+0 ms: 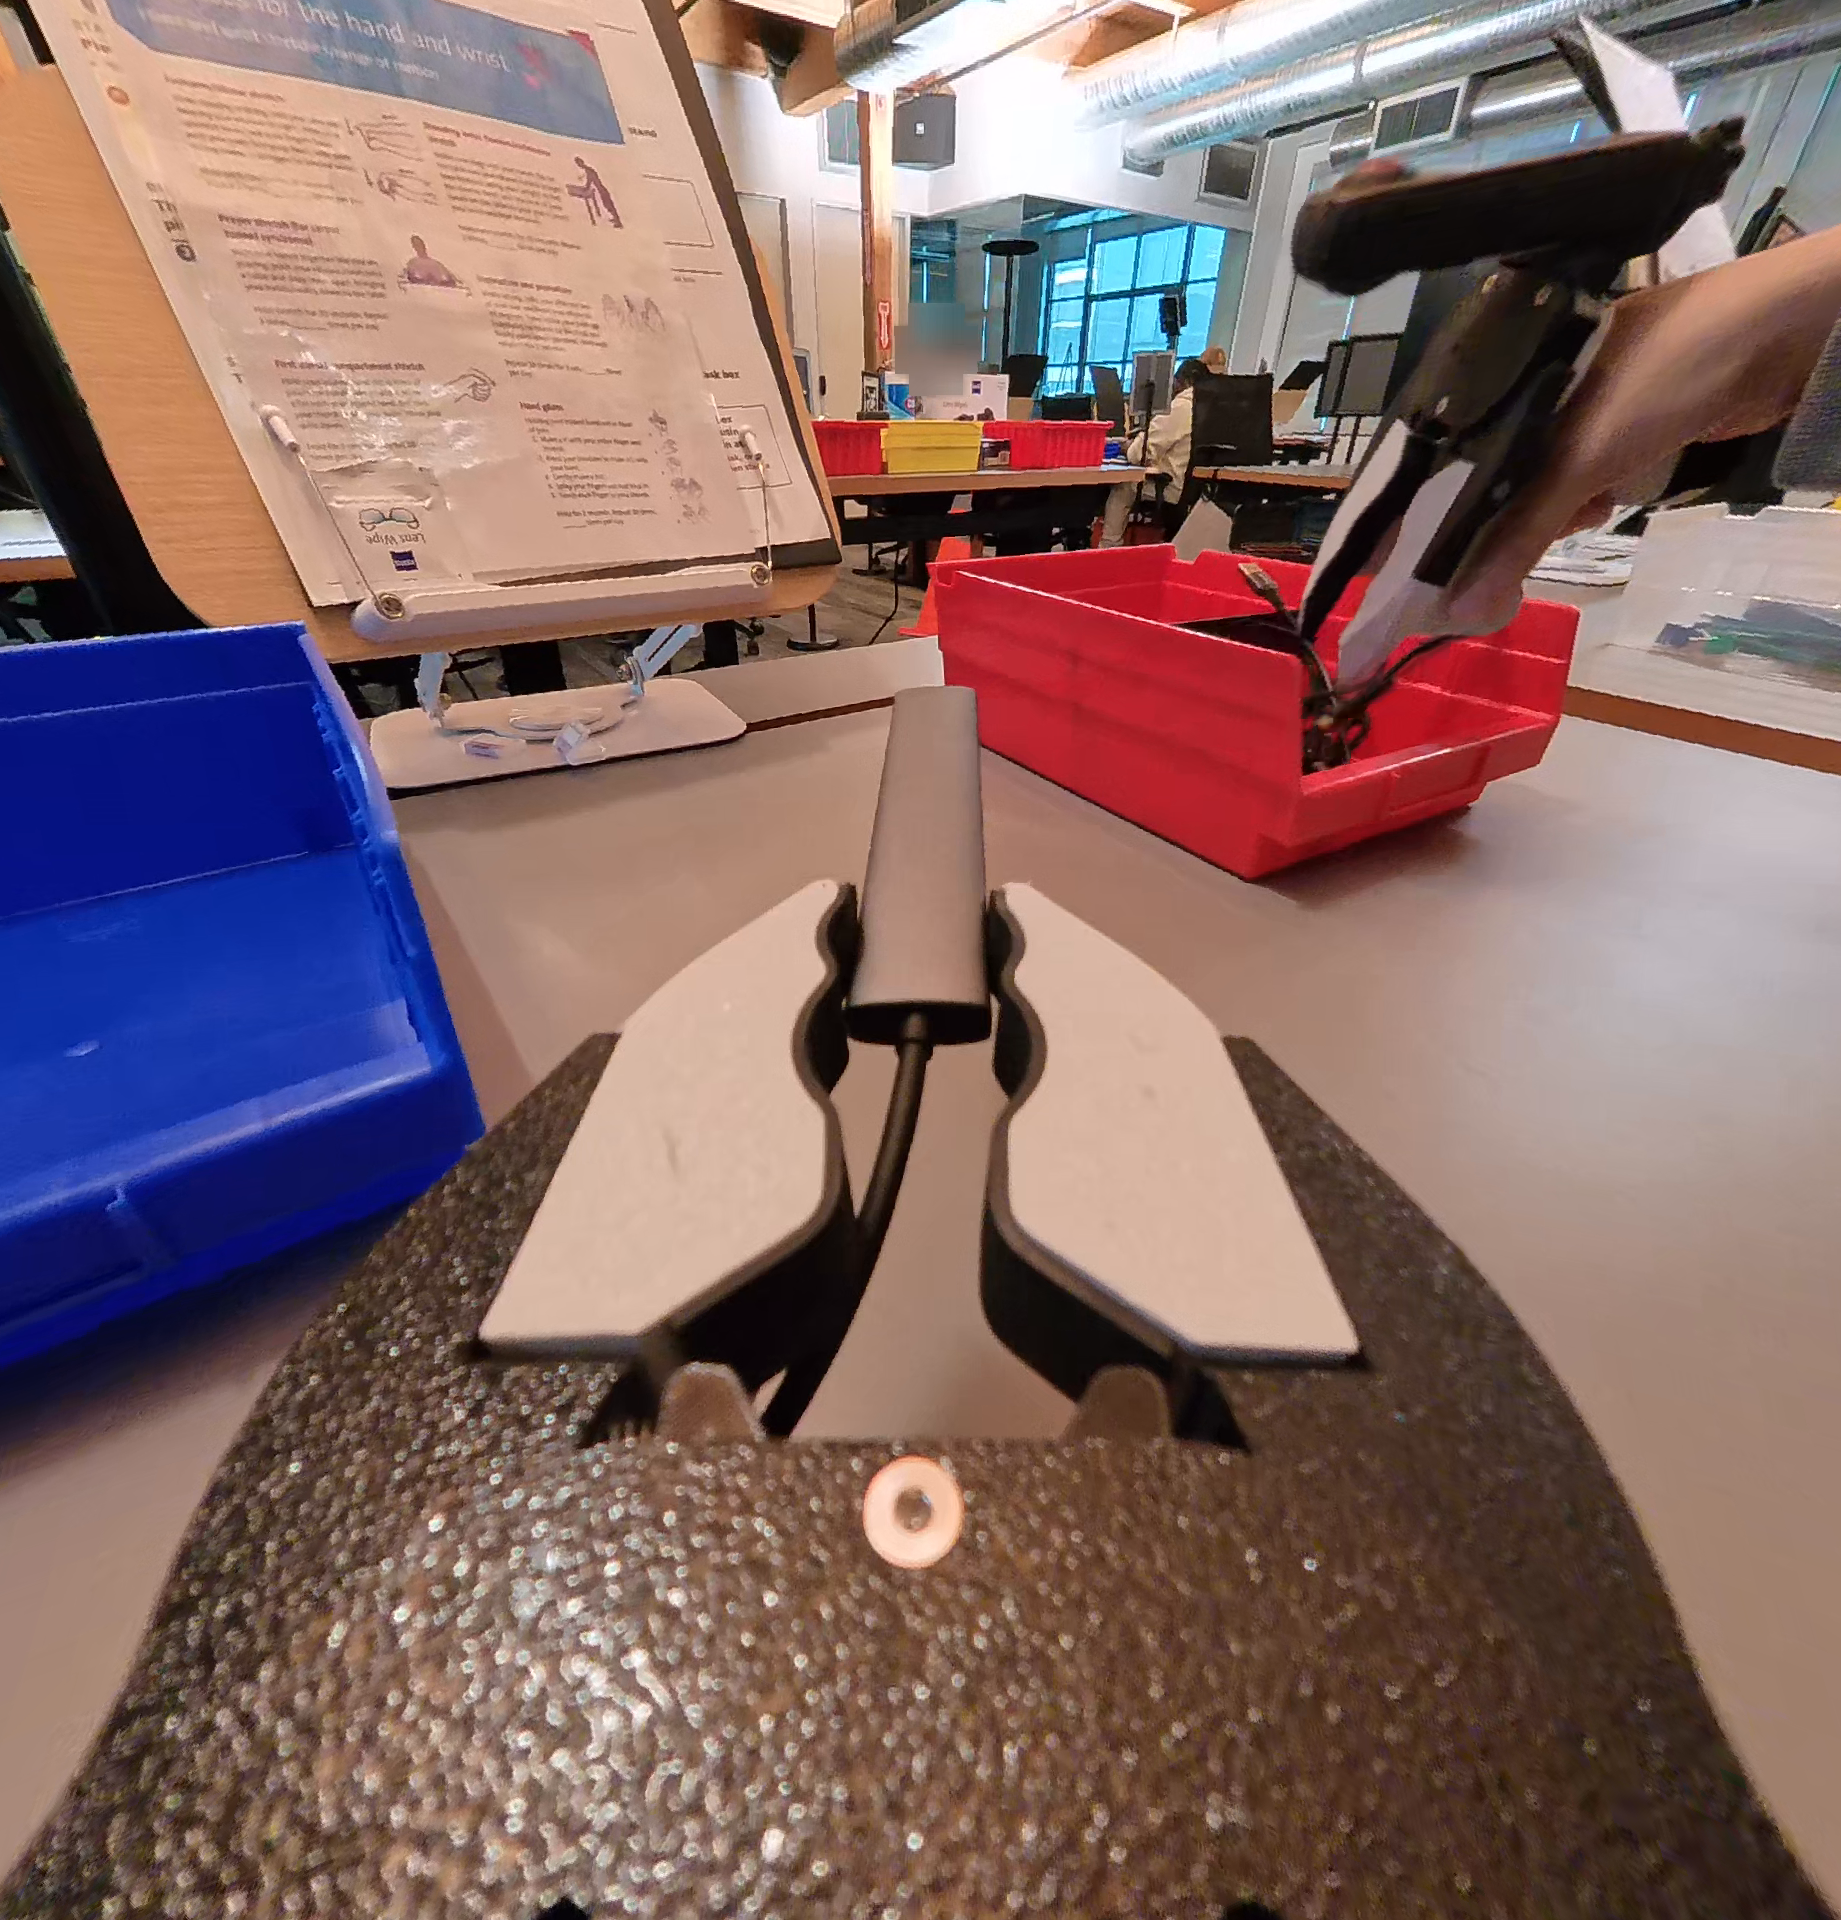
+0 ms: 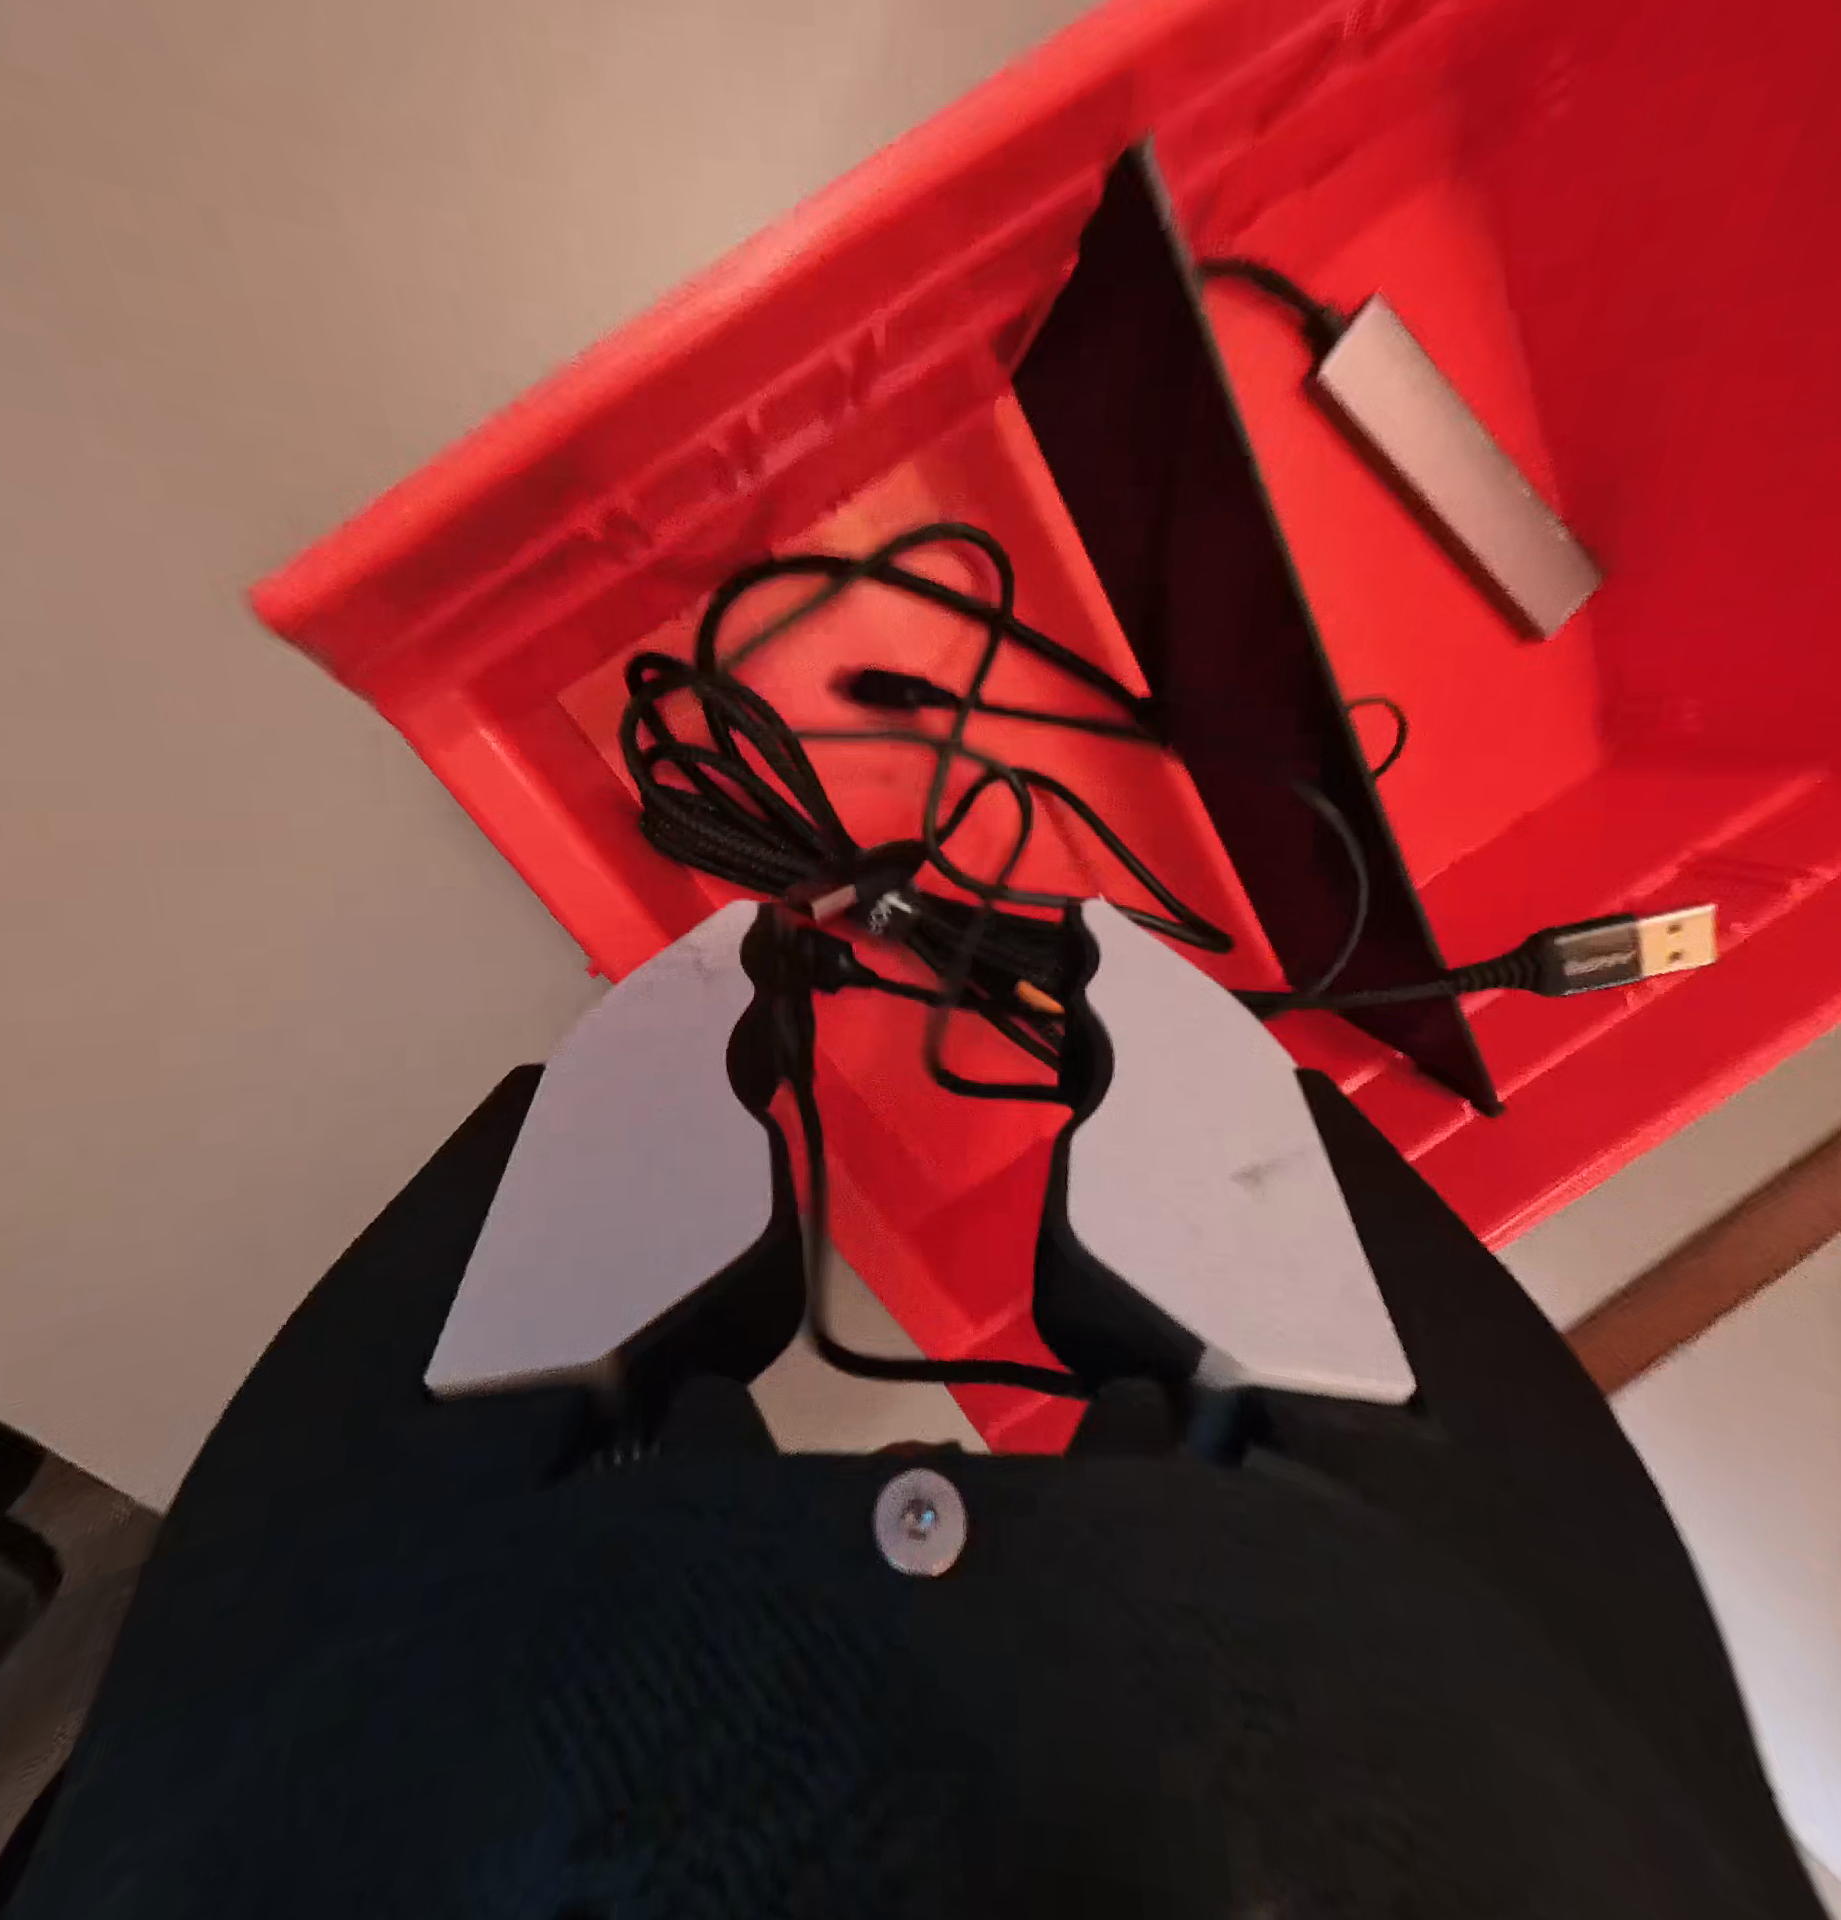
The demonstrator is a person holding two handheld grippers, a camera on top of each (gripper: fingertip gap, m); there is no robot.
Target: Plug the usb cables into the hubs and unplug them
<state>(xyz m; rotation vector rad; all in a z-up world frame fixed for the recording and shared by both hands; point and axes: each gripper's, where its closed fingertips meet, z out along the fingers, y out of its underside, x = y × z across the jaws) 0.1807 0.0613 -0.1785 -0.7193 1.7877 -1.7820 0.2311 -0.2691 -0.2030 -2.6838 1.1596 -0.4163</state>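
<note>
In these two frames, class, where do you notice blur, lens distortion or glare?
Left wrist view: wide-angle bending of the document stand, motion blur on the right gripper, speckled glare on the left gripper's body. Right wrist view: the red bin and cables are smeared.

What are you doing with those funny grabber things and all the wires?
A person holds a grabber in each hand. The left gripper is clamped on a grey USB hub above the table. The right gripper reaches into the red bin, its fingers around a tangled bundle of black USB cables. Another hub lies behind the bin's black divider. Nothing is plugged in yet.
</note>
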